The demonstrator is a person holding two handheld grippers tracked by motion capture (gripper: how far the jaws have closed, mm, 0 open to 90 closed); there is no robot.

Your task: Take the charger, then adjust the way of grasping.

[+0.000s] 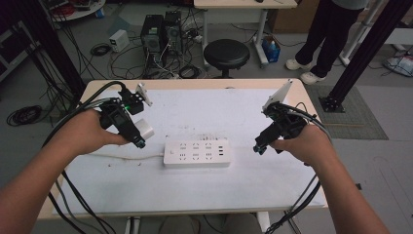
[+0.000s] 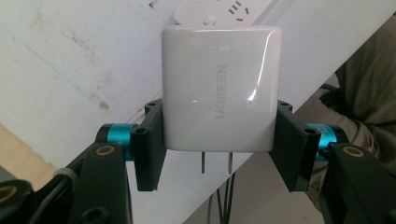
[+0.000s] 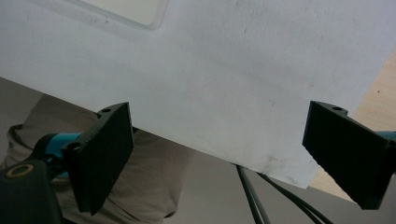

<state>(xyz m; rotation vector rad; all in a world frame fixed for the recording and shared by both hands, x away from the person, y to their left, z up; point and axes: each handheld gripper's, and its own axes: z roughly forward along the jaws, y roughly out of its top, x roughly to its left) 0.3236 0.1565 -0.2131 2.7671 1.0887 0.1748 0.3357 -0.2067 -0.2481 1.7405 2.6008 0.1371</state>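
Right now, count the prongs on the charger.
2: both jut from the charger's underside, side by side between the left gripper's jaws, left prong and right prong.

We see both forearms bare, no sleeves. Each hand grips a black gripper: the left gripper (image 1: 140,143) and the right gripper (image 1: 258,148) have flat black jaws, teal collars behind them, brass-ringed screw holes, a grey three-cornered plate on top, and black cables trailing back. The trousers are khaki.
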